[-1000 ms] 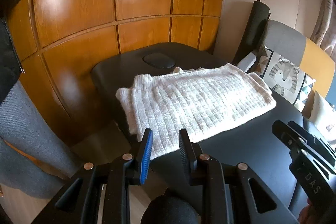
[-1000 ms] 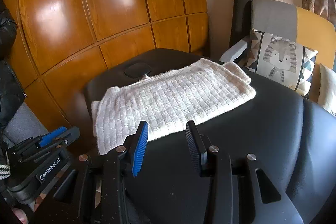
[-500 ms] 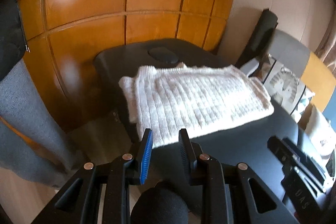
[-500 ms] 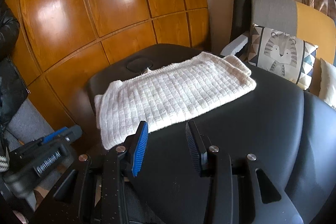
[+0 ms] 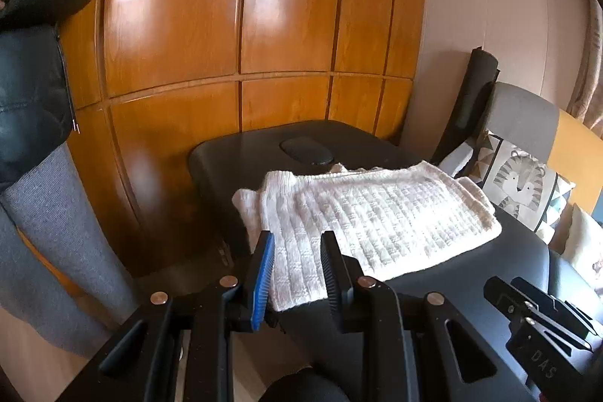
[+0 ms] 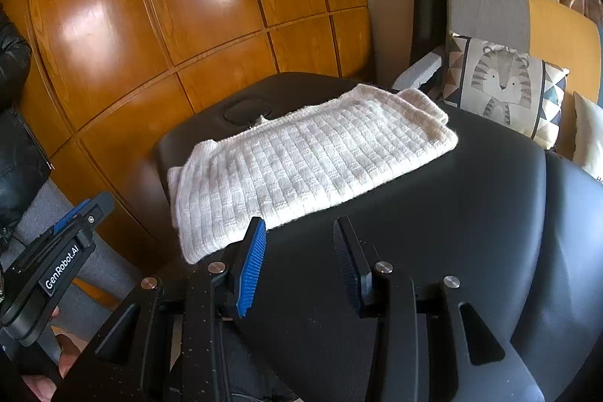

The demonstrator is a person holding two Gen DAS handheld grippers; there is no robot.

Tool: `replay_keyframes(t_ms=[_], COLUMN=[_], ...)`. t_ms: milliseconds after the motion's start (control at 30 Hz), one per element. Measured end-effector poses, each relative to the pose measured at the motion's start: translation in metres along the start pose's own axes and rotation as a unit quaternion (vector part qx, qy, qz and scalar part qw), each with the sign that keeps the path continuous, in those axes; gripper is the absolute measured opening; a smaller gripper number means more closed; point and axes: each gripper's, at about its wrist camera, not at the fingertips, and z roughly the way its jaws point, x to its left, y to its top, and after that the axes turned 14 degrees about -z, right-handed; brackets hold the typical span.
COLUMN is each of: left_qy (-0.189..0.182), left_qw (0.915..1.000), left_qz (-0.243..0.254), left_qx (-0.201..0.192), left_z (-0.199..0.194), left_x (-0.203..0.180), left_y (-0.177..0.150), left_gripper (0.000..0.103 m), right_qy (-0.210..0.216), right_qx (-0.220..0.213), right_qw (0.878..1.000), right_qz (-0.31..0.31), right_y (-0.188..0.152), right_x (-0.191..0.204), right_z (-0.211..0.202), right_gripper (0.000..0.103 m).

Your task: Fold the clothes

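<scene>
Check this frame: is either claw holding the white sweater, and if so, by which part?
Neither. Both the left claw and right claw stand open short of the folded white sweater lying on the black table; nothing sits between their pads.

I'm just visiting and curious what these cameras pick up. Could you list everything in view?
Knitted sweater: one, cream-white, lying folded flat on the black padded table.
Padded table: one, black, with an oval plug near its far end.
Wood panelling: orange-brown, glossy, behind the table.
Tiger cushion: one, grey and white, on the seat to the right.
Rolled mat: one, black, upright against the wall.
Bystander's jacket: black, far left.
Left gripper: black with one blue pad, jaws apart, empty, before the sweater's near corner.
Right gripper: same, jaws apart, empty.
</scene>
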Motion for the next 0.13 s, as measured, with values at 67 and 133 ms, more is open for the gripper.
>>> replay_keyframes(t_ms=[67, 133], left_qy=[0.0, 0.002], left_qw=[1.0, 1.0], left_qz=[-0.001, 0.0], left_qx=[0.002, 0.007], left_z=[-0.0009, -0.0001], left_x=[-0.0014, -0.0017], left_y=[-0.0007, -0.0026], left_gripper=[0.025, 0.025], right_qy=[0.0, 0.0], right_qx=[0.0, 0.0], right_qw=[1.0, 1.0], right_qz=[0.001, 0.004], right_y=[-0.0007, -0.0007], right_x=[-0.0005, -0.0013], right_z=[-0.0007, -0.0002], right_gripper=[0.041, 0.041])
